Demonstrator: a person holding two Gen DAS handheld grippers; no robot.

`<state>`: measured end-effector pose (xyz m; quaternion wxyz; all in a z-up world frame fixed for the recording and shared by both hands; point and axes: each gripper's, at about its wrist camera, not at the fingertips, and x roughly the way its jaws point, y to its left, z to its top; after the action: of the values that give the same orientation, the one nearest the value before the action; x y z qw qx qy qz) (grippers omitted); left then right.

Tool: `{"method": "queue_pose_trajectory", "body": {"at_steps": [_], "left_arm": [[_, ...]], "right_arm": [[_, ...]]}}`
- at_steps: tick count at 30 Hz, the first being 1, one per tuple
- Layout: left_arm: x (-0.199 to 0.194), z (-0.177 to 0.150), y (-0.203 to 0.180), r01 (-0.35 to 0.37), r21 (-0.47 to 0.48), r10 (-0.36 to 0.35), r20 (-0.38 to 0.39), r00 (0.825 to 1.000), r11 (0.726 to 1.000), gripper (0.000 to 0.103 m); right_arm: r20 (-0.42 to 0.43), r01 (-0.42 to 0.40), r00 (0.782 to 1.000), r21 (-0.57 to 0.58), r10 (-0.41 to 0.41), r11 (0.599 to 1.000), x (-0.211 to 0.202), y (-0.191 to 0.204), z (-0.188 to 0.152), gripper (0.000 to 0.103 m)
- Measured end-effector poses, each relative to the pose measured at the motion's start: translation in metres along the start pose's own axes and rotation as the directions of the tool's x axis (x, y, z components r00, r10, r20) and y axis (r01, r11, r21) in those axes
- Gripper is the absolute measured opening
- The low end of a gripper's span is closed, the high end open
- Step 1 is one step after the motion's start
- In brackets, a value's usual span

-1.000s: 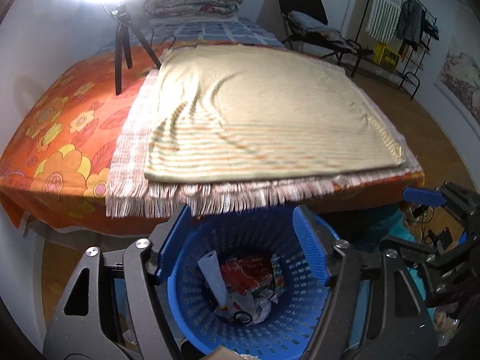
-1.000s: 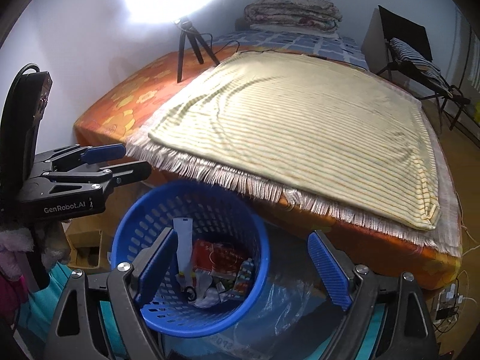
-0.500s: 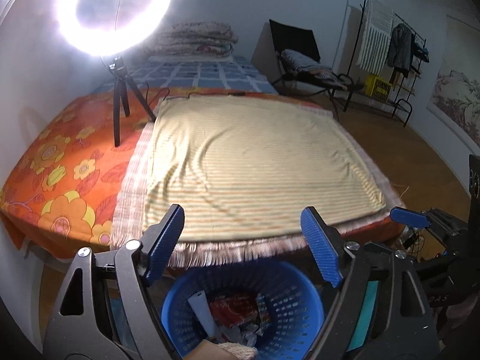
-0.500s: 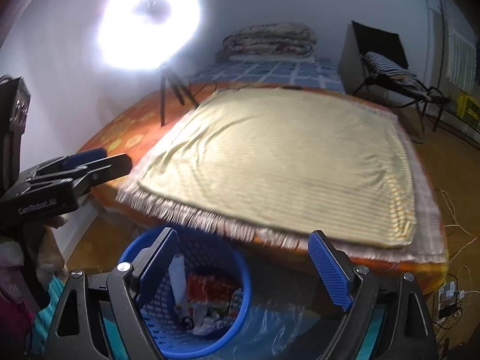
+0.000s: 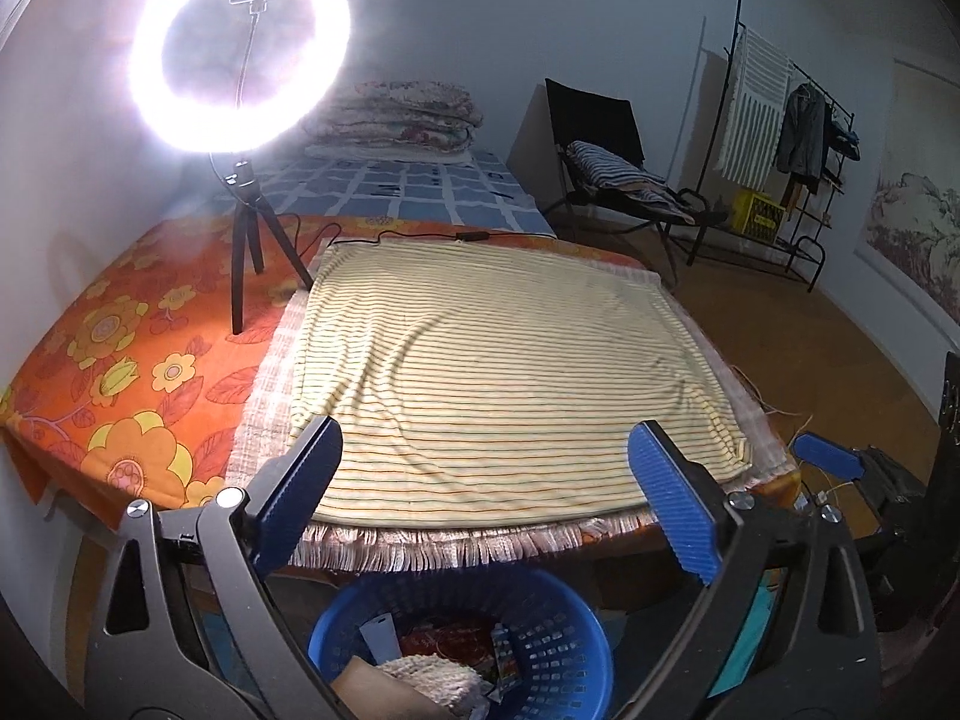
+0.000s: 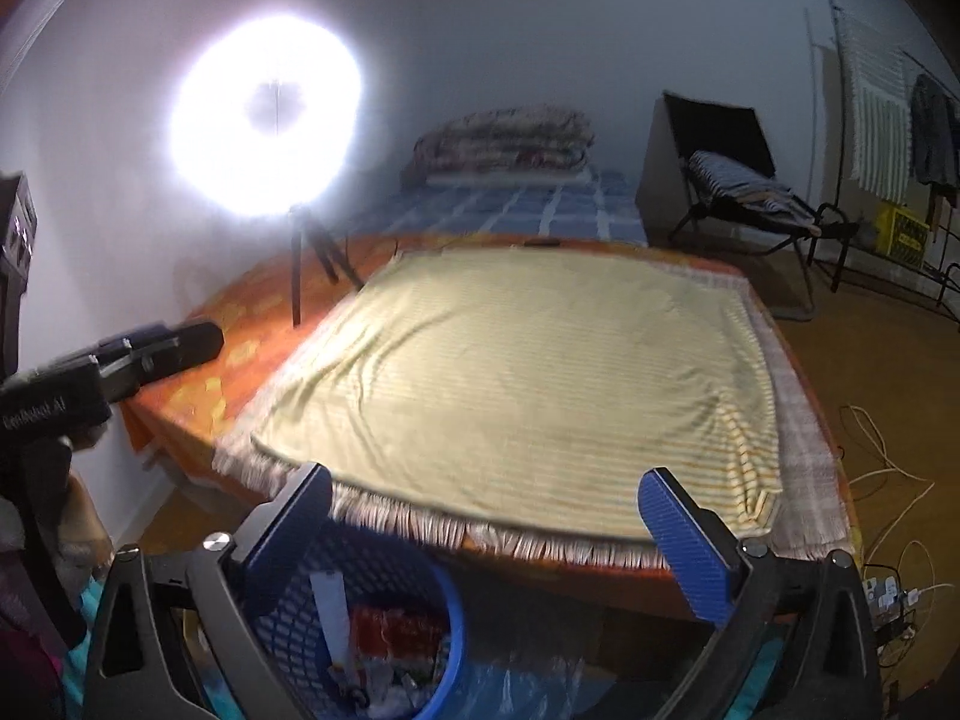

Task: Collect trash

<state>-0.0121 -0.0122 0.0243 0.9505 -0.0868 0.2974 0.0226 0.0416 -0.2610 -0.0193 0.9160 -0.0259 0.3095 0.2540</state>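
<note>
- I am holding my left gripper (image 5: 483, 498) over the near edge of the bed (image 5: 138, 360), its jaws spread wide after just opening further, and nothing is sitting between them.
- My right gripper (image 6: 489, 531) is hanging at the same edge, its jaws also far apart after just opening, with nothing between them either.
- The blue basket (image 5: 564, 630) is standing on the floor just below the bed's near edge, under both grippers.
- The trash (image 5: 444, 642) is lying inside the basket: a red wrapper, a white strip, crumpled paper and a pale woven piece.
- A striped yellow blanket (image 5: 492, 372) is lying flat across the bed.
- A ring light (image 5: 240, 48) on a tripod is glowing at the bed's left side.
</note>
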Motion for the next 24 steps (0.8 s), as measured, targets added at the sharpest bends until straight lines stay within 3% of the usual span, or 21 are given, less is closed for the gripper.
{"method": "queue_pose_trajectory", "body": {"at_steps": [10,24], "left_arm": [[-0.001,0.001,0.000,-0.033,-0.020,0.033,-0.009,0.999,0.999,0.102],[-0.004,0.001,-0.003,-0.015,-0.019,0.015,-0.019,1.000,1.000,0.102]], "right_arm": [[-0.028,0.020,0.999,0.055,-0.018,0.998,0.001,-0.013,0.007,0.103],[-0.052,0.012,0.999,0.055,-0.009,0.998,0.003,-0.013,0.006,0.103]]}}
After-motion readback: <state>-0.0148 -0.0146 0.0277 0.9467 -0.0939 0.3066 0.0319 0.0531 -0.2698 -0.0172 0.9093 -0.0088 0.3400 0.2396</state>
